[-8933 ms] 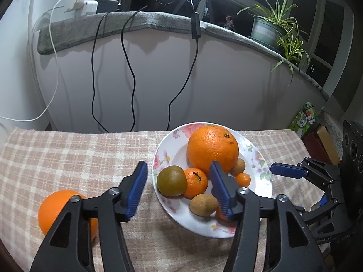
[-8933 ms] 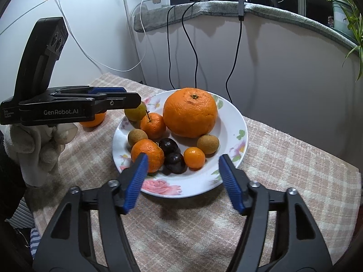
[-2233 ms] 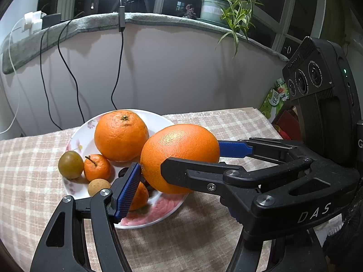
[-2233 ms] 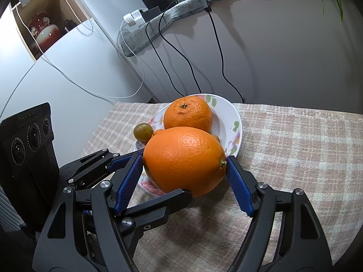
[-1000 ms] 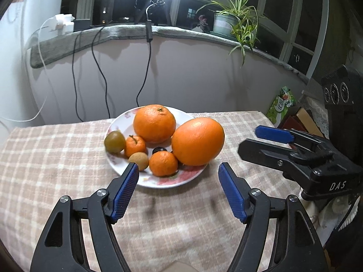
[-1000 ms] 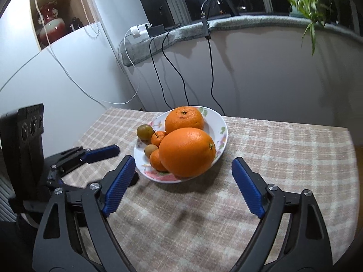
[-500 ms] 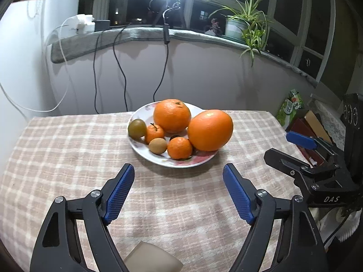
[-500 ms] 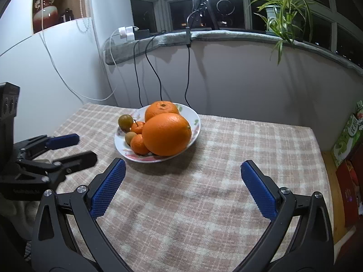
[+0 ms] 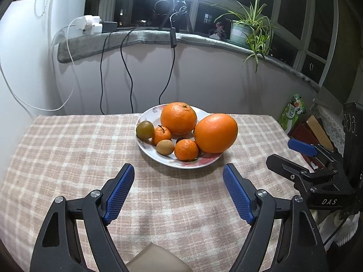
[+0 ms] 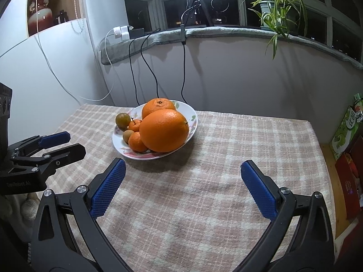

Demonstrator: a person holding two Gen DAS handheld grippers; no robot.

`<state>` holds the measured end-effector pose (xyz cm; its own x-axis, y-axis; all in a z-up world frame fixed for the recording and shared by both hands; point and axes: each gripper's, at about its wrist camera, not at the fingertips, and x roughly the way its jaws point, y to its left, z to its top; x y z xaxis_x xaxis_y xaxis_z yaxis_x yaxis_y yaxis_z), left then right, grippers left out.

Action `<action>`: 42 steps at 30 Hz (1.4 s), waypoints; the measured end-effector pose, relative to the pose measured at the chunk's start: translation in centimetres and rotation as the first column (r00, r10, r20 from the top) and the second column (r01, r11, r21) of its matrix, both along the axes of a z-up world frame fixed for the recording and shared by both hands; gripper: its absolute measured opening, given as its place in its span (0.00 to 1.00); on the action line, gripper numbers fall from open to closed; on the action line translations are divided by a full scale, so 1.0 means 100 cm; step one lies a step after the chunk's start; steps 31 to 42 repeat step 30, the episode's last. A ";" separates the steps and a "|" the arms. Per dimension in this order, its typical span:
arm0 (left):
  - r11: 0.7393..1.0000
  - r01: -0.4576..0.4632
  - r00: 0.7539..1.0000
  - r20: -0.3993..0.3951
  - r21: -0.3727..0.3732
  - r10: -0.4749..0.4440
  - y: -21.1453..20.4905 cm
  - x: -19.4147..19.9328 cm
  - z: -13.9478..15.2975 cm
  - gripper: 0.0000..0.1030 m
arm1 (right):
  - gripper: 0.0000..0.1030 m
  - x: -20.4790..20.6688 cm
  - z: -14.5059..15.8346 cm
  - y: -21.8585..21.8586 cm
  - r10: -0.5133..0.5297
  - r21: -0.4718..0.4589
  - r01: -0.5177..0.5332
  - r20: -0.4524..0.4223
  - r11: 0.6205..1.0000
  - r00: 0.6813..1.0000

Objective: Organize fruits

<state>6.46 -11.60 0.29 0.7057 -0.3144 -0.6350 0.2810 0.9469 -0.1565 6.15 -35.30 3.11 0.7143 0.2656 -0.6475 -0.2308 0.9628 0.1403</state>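
A white floral plate (image 9: 192, 162) (image 10: 192, 117) stands on the checked tablecloth at the far side of the table. On it lie a big orange (image 9: 215, 133) (image 10: 163, 130) at the right edge, a second large orange (image 9: 178, 118) (image 10: 158, 105) behind, two small tangerines (image 9: 186, 149) (image 9: 161, 134), a brown longan (image 9: 165, 146), a green-brown fruit (image 9: 145, 129) (image 10: 122, 119) and a dark fruit, mostly hidden. My left gripper (image 9: 178, 192) is open and empty, well short of the plate. My right gripper (image 10: 181, 189) is open and empty, to the plate's near right.
The checked tablecloth (image 9: 68, 149) covers the table. Cables hang down the wall behind the plate (image 9: 127, 72). A potted plant (image 9: 247, 31) stands on the sill. Boxes and a green packet (image 9: 292, 111) sit off the table's right edge.
Both grippers have drawn further back from the plate and stay open. The big orange, let go earlier by the right gripper, rests on the plate's right edge.
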 end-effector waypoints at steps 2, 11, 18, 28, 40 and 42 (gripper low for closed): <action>1.000 0.002 1.000 0.000 -0.006 -0.002 0.001 0.000 0.000 0.78 | 1.00 0.000 -0.001 0.002 0.006 -0.005 -0.006 0.000 1.000 1.000; 1.000 0.000 1.000 0.001 -0.005 0.000 0.000 -0.001 0.000 0.78 | 1.00 -0.003 -0.001 0.007 0.016 -0.010 -0.016 -0.004 1.000 1.000; 1.000 0.000 1.000 0.007 -0.010 0.000 0.002 -0.003 0.001 0.78 | 1.00 -0.005 -0.001 0.009 0.019 -0.008 -0.019 -0.006 1.000 1.000; 1.000 0.005 1.000 0.020 -0.018 -0.005 0.004 -0.005 0.001 0.78 | 1.00 -0.005 -0.002 0.010 0.016 -0.011 -0.016 -0.008 1.000 1.000; 1.000 0.006 1.000 0.017 -0.018 -0.005 0.004 -0.005 0.001 0.78 | 1.00 -0.005 -0.004 0.011 0.015 -0.012 -0.015 -0.012 1.000 1.000; 1.000 0.006 1.000 0.017 -0.018 -0.005 0.004 -0.005 0.001 0.78 | 1.00 -0.005 -0.004 0.011 0.015 -0.012 -0.015 -0.012 1.000 1.000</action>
